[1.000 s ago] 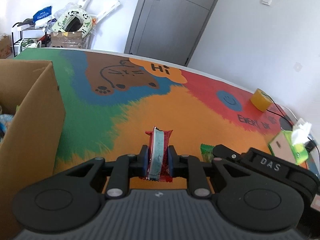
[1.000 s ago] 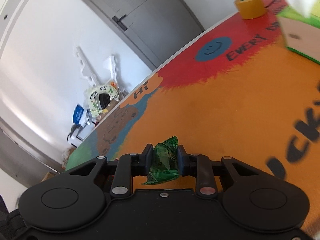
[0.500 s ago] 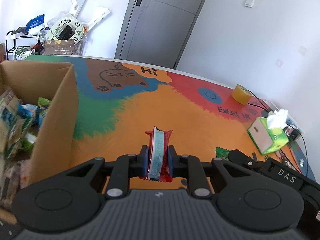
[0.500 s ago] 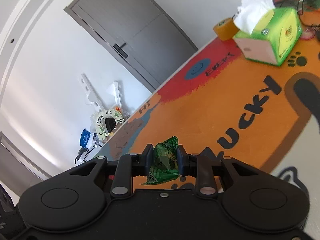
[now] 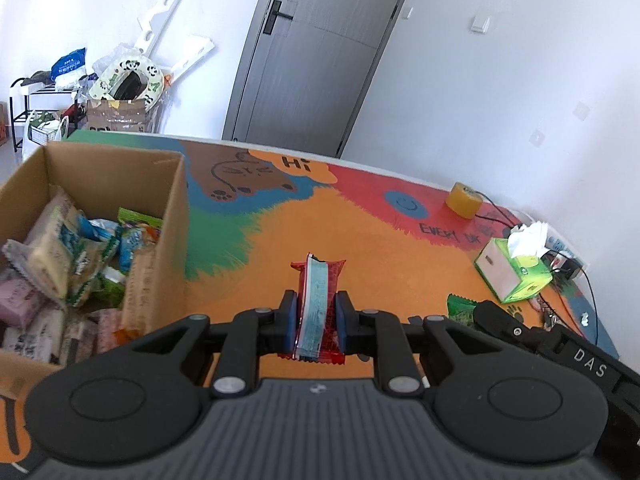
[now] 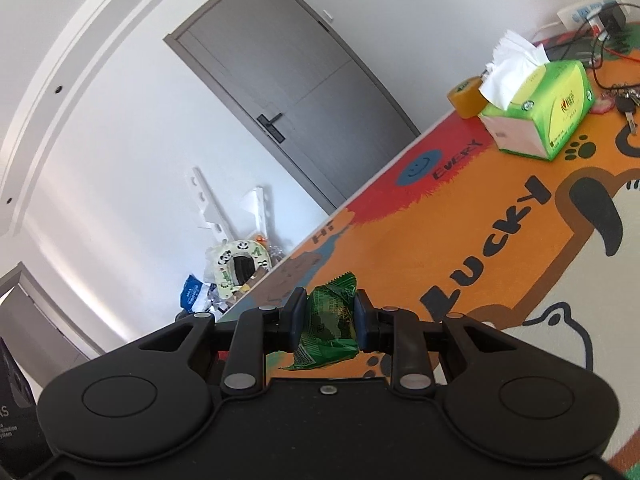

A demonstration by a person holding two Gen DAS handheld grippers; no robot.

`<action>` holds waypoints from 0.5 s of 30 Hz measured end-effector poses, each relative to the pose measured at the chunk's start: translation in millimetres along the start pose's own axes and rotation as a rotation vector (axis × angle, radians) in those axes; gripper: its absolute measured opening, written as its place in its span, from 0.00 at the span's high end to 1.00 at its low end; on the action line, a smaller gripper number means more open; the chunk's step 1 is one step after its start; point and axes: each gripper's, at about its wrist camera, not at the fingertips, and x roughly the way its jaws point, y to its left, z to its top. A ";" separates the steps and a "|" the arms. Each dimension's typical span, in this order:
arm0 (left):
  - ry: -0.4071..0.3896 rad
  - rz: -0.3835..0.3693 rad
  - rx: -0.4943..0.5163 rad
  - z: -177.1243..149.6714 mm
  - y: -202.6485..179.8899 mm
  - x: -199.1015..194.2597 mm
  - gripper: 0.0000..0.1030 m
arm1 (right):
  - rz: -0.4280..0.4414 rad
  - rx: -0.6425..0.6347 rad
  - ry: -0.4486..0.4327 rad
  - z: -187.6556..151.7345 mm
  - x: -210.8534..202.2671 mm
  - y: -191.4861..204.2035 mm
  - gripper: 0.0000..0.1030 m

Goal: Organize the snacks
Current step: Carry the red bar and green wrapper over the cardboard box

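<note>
My left gripper is clamped on a red snack packet with a pale blue strip, held edge-up between the two blue pads, above the orange part of the colourful mat. My right gripper is clamped on a crumpled green snack packet, pads pressing both its sides; in the left wrist view that same packet shows just right of my left tool, partly hidden by the right gripper's black body.

To the left, near my left gripper, stands an open cardboard box with many snack packs piled inside, mixed colours; I can't read most labels. The red packet is outside the box, right of its near wall.

Further out on the mat: a green and white tissue box with a tissue sticking up, a yellow tape roll behind it, touching or just beside, hard to say. Keys and cables lie right of the tissue box. Grey door in the white wall beyond, clutter heap by the far left corner.
</note>
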 end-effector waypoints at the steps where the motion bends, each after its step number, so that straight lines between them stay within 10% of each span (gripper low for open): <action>1: -0.005 -0.002 -0.003 0.0 1.7 -3.9 0.82 | 0.005 -0.005 -0.001 -0.5 -1.5 2.4 0.74; 15: -0.082 0.005 -0.047 10.9 38.5 -54.9 0.82 | 0.076 -0.081 0.014 -9.0 -10.7 51.6 0.74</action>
